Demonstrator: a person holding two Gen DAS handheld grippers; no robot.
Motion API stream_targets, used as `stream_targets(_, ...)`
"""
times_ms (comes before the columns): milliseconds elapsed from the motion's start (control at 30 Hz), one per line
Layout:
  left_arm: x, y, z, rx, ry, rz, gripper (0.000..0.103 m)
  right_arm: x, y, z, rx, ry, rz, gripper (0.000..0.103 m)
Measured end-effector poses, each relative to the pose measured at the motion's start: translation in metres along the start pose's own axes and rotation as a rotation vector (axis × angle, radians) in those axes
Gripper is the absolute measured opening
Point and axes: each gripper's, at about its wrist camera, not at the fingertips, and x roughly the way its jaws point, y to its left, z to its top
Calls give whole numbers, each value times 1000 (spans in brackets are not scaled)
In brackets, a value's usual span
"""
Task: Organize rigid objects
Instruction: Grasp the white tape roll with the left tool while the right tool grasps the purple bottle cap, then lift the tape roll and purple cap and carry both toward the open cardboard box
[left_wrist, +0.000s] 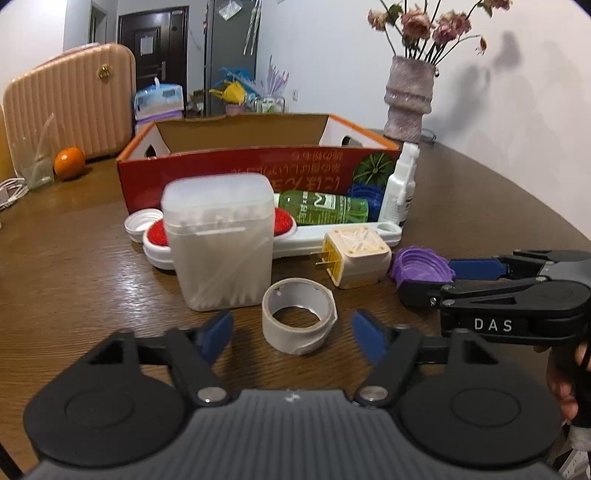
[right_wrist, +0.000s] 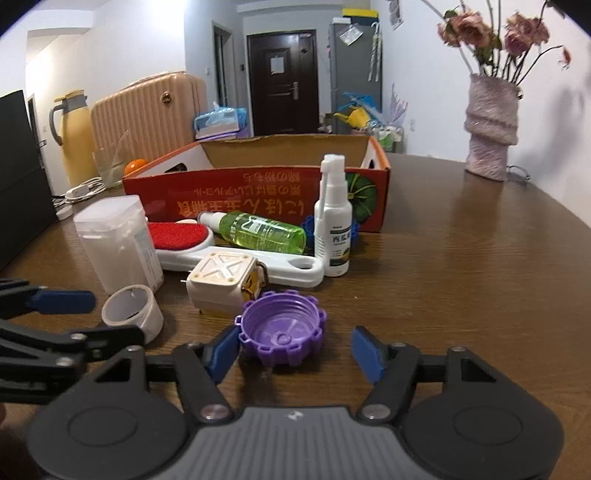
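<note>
The left gripper (left_wrist: 291, 334) straddles the tape roll (left_wrist: 298, 320), jaws apart, untouched. The right gripper (right_wrist: 295, 352) brackets the purple cap (right_wrist: 282, 332), not yet clamped, both placed for lifting into the box (right_wrist: 258, 184).

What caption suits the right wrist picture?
Right gripper open around a purple cap on the table, cardboard box behind.

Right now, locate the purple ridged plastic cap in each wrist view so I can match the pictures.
Left wrist view: the purple ridged plastic cap sits at right of centre, just left of the other hand-held gripper's fingers.
Right wrist view: the cap lies low at centre, between this hand-held gripper's blue pads.
Shared landmark: the red cardboard box behind the clutter.
</note>
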Motion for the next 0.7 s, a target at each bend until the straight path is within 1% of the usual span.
stream_targets(33,3,0,0,-4,8,3,56,1,1,1,-4,2,1,60)
stream_targets(67,4,1,0,-11,16,4,54,2,1,2,-9,3,-1,57)
stream_targets(133,5,2,0,-13,21,6,46,5,1,3,-13,1,4,52)
stream_targets(200,3,0,0,0,11,21,45,5,2,3,-17,-3,8,52)
stream_targets(300,-5,-4,0,18,-14,21,44,-1,4,1,-12,-15,14,52)
stream_targets(400,-23,-8,-4,33,-82,30,44,-17,10,-6,-35,-80,15,52)
stream_targets(533,-54,-15,-17,70,-204,116,44,-46,25,-20,-85,-168,-23,52)
stream_targets(633,-80,-12,-28,51,-280,153,44,-74,35,-31,-87,-251,-16,52)
stream_targets(700,-99,-8,-35,27,-317,173,44,-96,42,-39,-79,-324,-3,52)
